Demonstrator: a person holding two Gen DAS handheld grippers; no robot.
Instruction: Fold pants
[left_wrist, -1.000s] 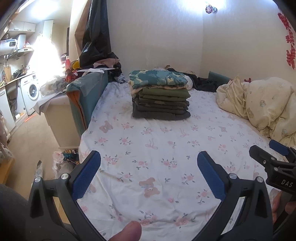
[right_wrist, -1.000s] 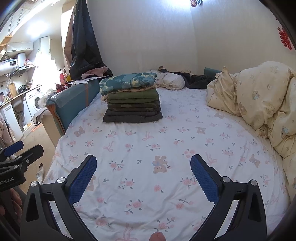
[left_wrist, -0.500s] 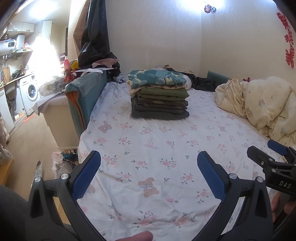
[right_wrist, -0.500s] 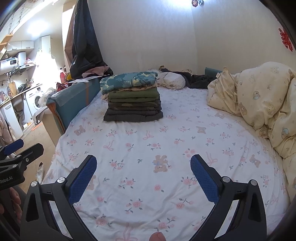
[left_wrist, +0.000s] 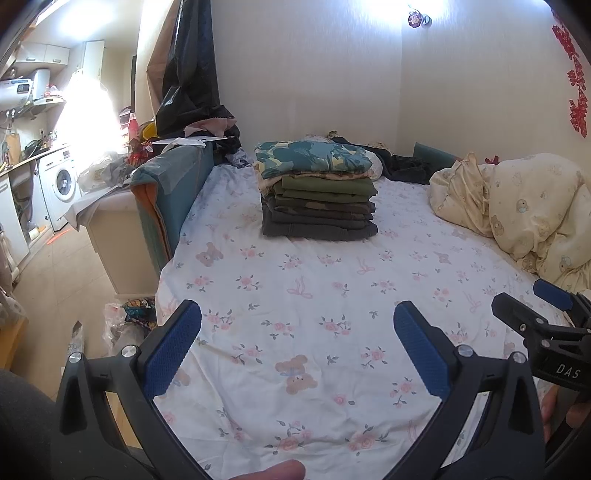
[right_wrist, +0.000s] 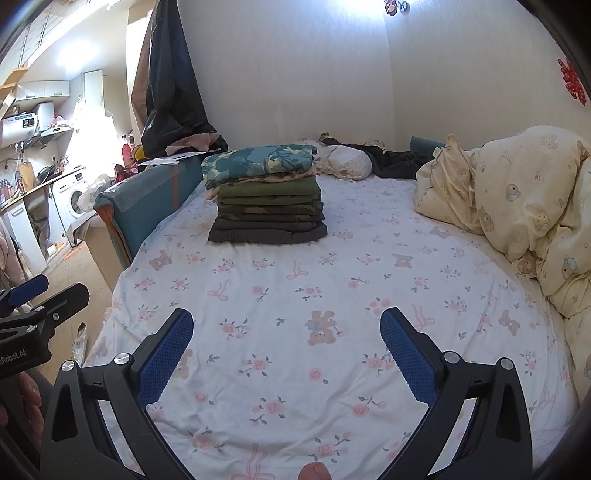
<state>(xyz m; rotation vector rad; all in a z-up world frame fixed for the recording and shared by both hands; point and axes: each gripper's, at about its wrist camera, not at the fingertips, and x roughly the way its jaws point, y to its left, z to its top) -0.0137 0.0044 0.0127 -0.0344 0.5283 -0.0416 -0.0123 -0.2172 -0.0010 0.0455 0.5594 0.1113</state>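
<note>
Both tools were held above the near end of the bed, side by side, pointing toward the far wall.

Left tool: jaws spread wide, nothing between the blue pads, only the flowered sheet visible in the gap. A fingertip showed at the bottom edge of the left wrist view.

Right tool: jaws likewise spread wide and empty, blue pads clear of the sheet. It appeared at the right edge of the left wrist view, and the left tool appeared at the left edge of the right wrist view, so the two were near each other but apart.

Task item: the folded pants lay in a stack toward the far end of the bed, left of centre, well apart from both tools. The stack was neat, with dark grey at the bottom, camouflage and olive layers above, and a teal floral piece on top. Individual garments could not be counted with certainty.

Other items: a cream duvet with bear print was bunched along the right side of the bed. Dark clothing lay against the far wall behind the stack. A teal padded bed end stood at the left side. A washing machine was visible in the bright area at far left. The sheet in front of the tools was bare, with slight wrinkles.
</note>
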